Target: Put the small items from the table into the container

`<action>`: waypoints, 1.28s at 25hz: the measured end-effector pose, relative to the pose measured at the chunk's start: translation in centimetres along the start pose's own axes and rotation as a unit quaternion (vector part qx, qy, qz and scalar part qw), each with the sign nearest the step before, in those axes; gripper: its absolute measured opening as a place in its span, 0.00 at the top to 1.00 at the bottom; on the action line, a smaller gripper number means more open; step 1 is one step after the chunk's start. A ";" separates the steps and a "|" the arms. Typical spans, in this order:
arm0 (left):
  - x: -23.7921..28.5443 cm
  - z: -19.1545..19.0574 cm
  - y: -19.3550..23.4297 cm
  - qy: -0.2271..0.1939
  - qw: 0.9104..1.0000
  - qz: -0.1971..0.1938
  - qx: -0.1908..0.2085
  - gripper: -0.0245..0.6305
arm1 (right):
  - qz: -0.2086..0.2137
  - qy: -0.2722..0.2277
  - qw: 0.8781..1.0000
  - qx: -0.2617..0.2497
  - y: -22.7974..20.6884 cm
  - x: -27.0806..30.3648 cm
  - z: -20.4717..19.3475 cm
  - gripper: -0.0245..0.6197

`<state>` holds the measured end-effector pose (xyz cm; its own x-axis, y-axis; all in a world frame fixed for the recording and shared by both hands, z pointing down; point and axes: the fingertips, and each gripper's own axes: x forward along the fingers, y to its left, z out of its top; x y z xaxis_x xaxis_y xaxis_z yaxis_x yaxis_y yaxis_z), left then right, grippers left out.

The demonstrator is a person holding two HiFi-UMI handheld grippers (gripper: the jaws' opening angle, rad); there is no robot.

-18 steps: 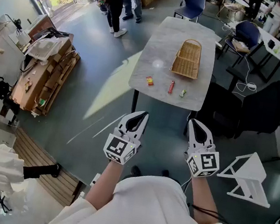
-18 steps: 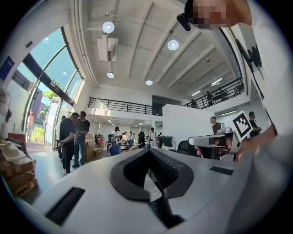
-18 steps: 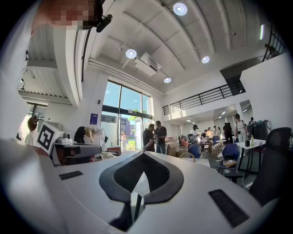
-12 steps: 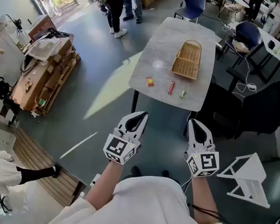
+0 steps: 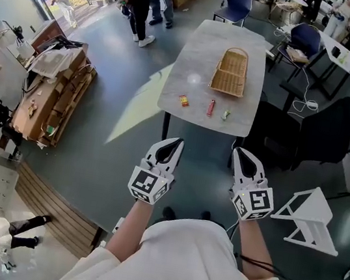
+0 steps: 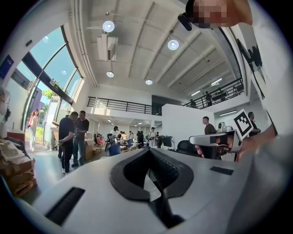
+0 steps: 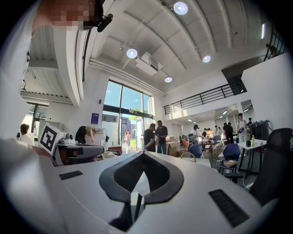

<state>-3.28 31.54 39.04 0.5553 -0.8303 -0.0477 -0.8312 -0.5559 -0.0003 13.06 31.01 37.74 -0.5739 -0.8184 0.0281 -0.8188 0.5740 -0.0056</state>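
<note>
Wicker basket (image 5: 230, 72) apart from small items (image 5: 210, 107)

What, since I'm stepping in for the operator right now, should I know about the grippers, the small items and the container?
Left hand-held gripper: shut, empty, held level, short of the table.
Right hand-held gripper: shut, empty, level beside the left one.
Things: the wicker basket sits mid-table and looks empty. Three small items lie in a row near the table's near edge: a red and yellow item, a red item and a green item.
Done: nothing is in the basket yet.
Left: step up to the table, open a gripper, pick up each item and put it in the basket.
</note>
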 end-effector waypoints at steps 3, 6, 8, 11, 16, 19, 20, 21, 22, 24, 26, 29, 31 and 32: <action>0.4 0.0 -0.3 -0.001 1.000 -0.001 0.001 0.95 | -0.003 0.003 1.000 -0.001 -0.5 -0.3 -0.2 0.94; 0.6 0.1 -0.6 -0.001 1.000 0.000 0.002 0.95 | -0.004 0.005 1.000 -0.002 -1.1 -0.4 -0.2 0.94; 0.8 0.2 -0.8 -0.001 1.000 0.001 0.003 0.95 | -0.003 0.008 1.000 -0.003 -1.4 -0.5 -0.2 0.94; 1.1 0.2 -1.2 0.002 1.000 0.006 0.005 0.95 | 0.002 0.011 1.000 -0.005 -2.2 -0.7 -0.3 0.94; 1.9 0.2 -2.2 0.002 1.000 0.015 0.000 0.95 | 0.016 0.010 1.000 -0.010 -4.0 -1.4 -0.4 0.94; 2.7 0.1 -2.5 0.002 1.000 0.027 0.007 0.95 | 0.028 0.007 0.999 -0.014 -5.1 -1.6 -0.4 0.94; 2.9 -0.1 -2.6 0.002 0.999 0.031 0.007 0.95 | 0.033 0.006 0.999 -0.016 -5.4 -1.6 -0.5 0.94; 3.2 -0.2 -2.8 0.003 0.999 0.034 0.006 0.95 | 0.038 0.006 0.999 -0.017 -5.6 -1.7 -0.6 0.94; 3.4 -0.4 -3.0 0.003 0.999 0.036 0.005 0.95 | 0.042 0.006 0.999 -0.018 -6.0 -1.8 -0.8 0.94; 4.0 -0.6 -3.5 0.002 0.999 0.039 0.005 0.95 | 0.048 0.006 0.999 -0.018 -6.7 -1.8 -1.1 0.91; 4.7 -0.6 -3.7 0.002 0.999 0.043 0.006 0.95 | 0.051 0.006 0.999 -0.016 -7.5 -1.6 -1.2 0.91; 5.7 -0.9 -3.7 0.005 0.999 0.044 0.004 0.95 | 0.053 0.008 0.998 -0.012 -8.2 -1.2 -1.3 0.91; 6.5 -1.0 -3.2 0.006 0.999 0.043 0.005 0.95 | 0.055 0.009 0.998 -0.013 -8.5 -0.5 -1.3 0.91; 6.8 -1.0 -2.8 0.006 0.999 0.043 0.006 0.95 | 0.057 0.009 0.998 -0.014 -8.7 0.1 -1.3 0.91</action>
<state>2.88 27.39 39.70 0.4823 -0.8752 -0.0368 -0.8759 -0.4823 -0.0078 20.12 26.01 39.05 -0.6624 -0.7477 0.0459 -0.7478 0.6636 0.0177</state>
